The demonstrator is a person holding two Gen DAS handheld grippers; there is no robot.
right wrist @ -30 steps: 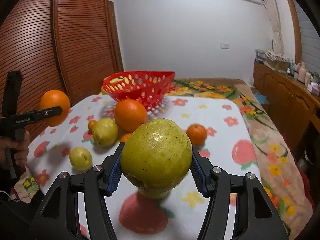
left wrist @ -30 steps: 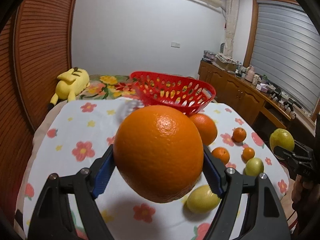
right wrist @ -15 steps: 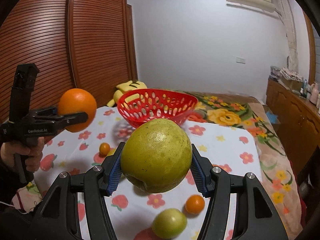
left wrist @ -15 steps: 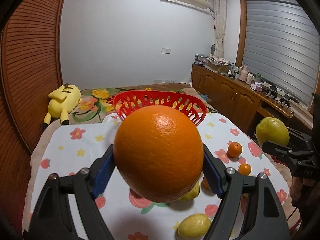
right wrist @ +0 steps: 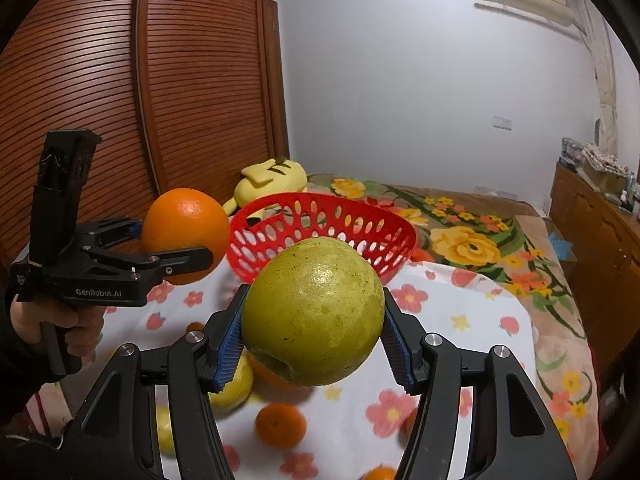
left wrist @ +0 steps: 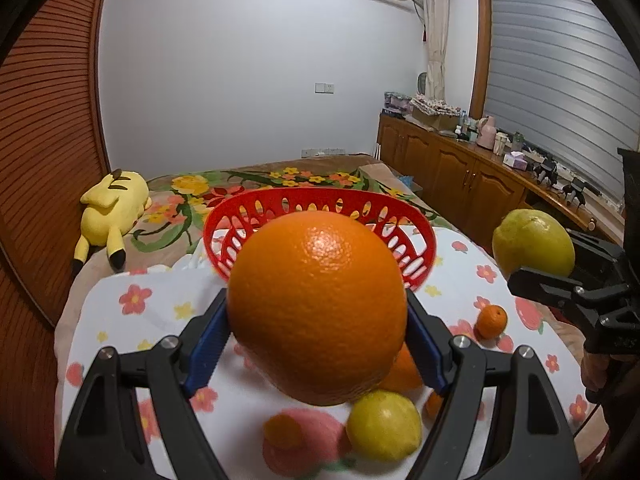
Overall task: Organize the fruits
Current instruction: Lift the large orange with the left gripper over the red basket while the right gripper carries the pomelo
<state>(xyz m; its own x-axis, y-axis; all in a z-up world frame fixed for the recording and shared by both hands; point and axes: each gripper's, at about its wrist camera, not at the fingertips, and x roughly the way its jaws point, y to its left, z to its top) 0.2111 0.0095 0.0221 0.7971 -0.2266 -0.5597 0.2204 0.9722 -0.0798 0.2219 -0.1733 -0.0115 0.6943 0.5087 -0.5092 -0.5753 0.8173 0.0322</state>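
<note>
Fruit in both grips. From the left wrist: the left gripper (left wrist: pixel 318 334) has its blue-padded fingers (left wrist: pixel 208 344) clamped on a large round orange (left wrist: pixel 318 312), held up in the air over the flower-printed white cloth (left wrist: pixel 132 320) that covers the bed; past it, at the far edge of the cloth, sits the red perforated plastic basket (left wrist: pixel 420 240); a small yellow-green fruit (left wrist: pixel 384 426) and a blurred little tangerine (left wrist: pixel 282 432) lie on the near part of the cloth, another small tangerine (left wrist: pixel 491 321) towards the right edge; at the right the right gripper (left wrist: pixel 536 276) holds a big yellow-green pomelo-like fruit (left wrist: pixel 534 246) aloft; a yellow plush toy (left wrist: pixel 112 212) lies on the floral bedspread by the slatted wooden wardrobe.

From the right wrist: the right gripper (right wrist: pixel 316 346) is closed on the yellow-green fruit (right wrist: pixel 314 316), pads pressed to both its sides, above the cloth (right wrist: pixel 452 312); the basket (right wrist: pixel 320 224) stands just behind, at the far edge; to the left a hand (right wrist: pixel 60 326) carries the left gripper (right wrist: pixel 176 244), gripping the orange (right wrist: pixel 184 232) beside the basket's left rim; small tangerines (right wrist: pixel 280 426) and pale fruits lie on the cloth beneath.
</note>
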